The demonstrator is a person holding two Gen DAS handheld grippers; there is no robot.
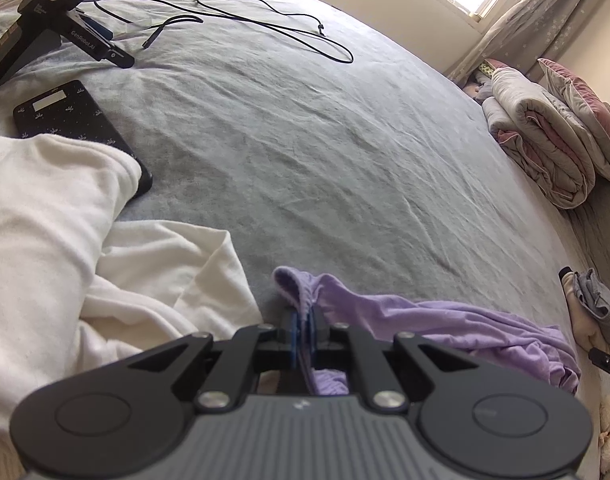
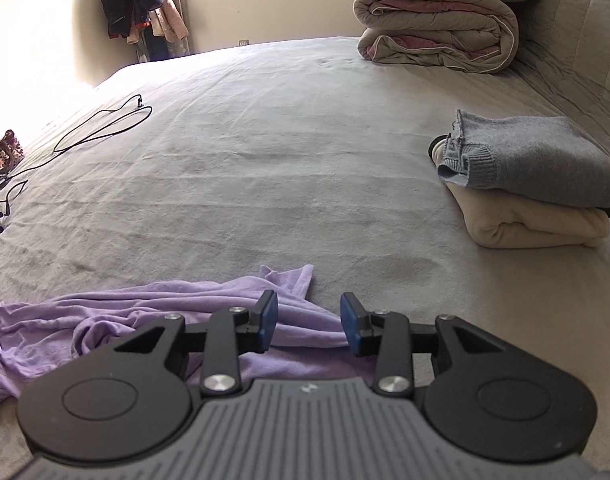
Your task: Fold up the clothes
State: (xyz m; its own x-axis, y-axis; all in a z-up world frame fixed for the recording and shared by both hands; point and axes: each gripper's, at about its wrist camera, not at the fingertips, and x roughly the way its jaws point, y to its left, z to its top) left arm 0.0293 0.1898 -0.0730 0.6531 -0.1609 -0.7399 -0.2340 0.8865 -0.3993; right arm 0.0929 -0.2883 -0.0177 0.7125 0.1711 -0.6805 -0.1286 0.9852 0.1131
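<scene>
**Left pinching purple top, right spread above it**

My left gripper (image 1: 303, 330) has its fingers pressed together on an edge of the purple top (image 1: 445, 326), which lies crumpled along the near side of the bed (image 1: 305, 140). My right gripper (image 2: 309, 322) has its fingers spread, one on either side of the top's far hem; whether the blue pads (image 2: 270, 320) touch the cloth, I can't say. White garment (image 1: 45, 240) bunched to the left, partly over a dark scale (image 1: 73, 116). Folded stack (image 2: 537, 184), grey on cream, sits right. Black cable (image 1: 273, 24) farther back.
</scene>
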